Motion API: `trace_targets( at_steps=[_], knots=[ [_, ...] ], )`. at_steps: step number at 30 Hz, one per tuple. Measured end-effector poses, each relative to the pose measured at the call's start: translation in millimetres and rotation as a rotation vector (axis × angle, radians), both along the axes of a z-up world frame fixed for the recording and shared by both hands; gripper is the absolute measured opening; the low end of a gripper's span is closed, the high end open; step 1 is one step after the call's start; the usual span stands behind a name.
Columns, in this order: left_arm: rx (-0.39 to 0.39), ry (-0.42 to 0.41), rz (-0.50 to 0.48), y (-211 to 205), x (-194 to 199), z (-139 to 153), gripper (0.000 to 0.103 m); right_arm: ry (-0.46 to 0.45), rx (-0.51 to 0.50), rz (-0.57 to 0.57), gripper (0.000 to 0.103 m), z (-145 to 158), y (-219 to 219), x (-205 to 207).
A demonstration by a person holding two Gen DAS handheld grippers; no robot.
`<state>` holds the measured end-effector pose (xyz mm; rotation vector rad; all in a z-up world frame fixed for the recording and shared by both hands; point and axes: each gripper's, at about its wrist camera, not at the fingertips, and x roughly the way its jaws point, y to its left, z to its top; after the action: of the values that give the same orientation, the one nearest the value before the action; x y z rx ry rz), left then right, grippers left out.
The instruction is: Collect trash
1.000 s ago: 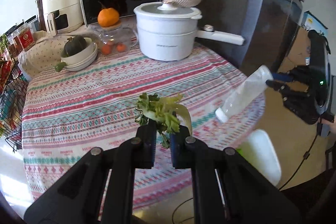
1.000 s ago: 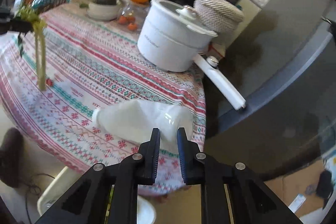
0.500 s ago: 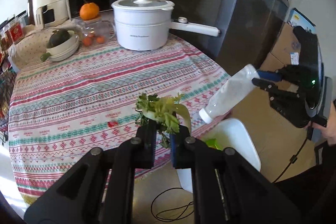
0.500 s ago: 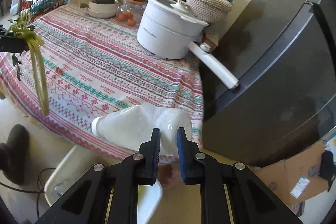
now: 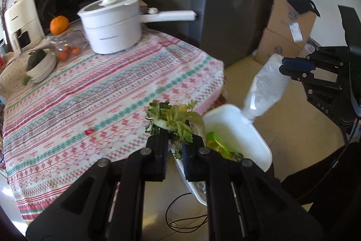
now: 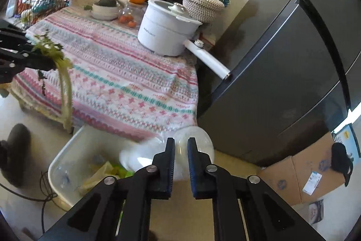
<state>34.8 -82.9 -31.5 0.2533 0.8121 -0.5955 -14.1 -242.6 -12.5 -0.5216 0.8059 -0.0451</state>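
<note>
My left gripper [image 5: 174,139] is shut on a bunch of leafy green vegetable scraps [image 5: 173,119], held just past the table edge above the white trash bin [image 5: 255,139] on the floor. The bin holds green and yellow waste. My right gripper [image 6: 180,146] has the base of a clear plastic bottle [image 6: 144,157] between its pads, and its jaws are closing on it. The bottle [image 5: 264,89] hangs neck down over the bin's far rim. From the right wrist, the scraps [image 6: 65,87] dangle from the left gripper [image 6: 45,62] beside the bin [image 6: 67,150].
A round table with a striped patterned cloth [image 5: 101,94] carries a white pot [image 5: 112,24] whose long handle [image 6: 209,60] juts past the edge. A grey fridge [image 6: 282,71] stands close behind, cardboard boxes [image 5: 286,33] beyond. A black cable [image 5: 185,218] lies by the bin.
Both grippers have moved off the table edge to above the bin, which is now in full view. The bottle has tipped neck down; scraps and bottle stay held.
</note>
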Motion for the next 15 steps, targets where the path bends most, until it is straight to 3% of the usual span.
trace_targets(
  at_steps=[1, 7, 11, 15],
  knots=[
    [0.009, 0.005, -0.009, -3, -1, -4, 0.012, 0.009, 0.002, 0.002, 0.003, -3, 0, -3],
    [0.074, 0.058, -0.053, -27, -6, -40, 0.012, 0.116, 0.091, 0.026, 0.003, -28, 0, -4],
    [0.108, 0.105, -0.078, -41, -7, -60, 0.012, 0.122, 0.141, 0.022, 0.003, -28, -3, -5],
    [0.117, 0.090, -0.103, -50, -14, -57, 0.012, 0.127, 0.206, -0.015, 0.006, -23, -21, -4]
  ],
)
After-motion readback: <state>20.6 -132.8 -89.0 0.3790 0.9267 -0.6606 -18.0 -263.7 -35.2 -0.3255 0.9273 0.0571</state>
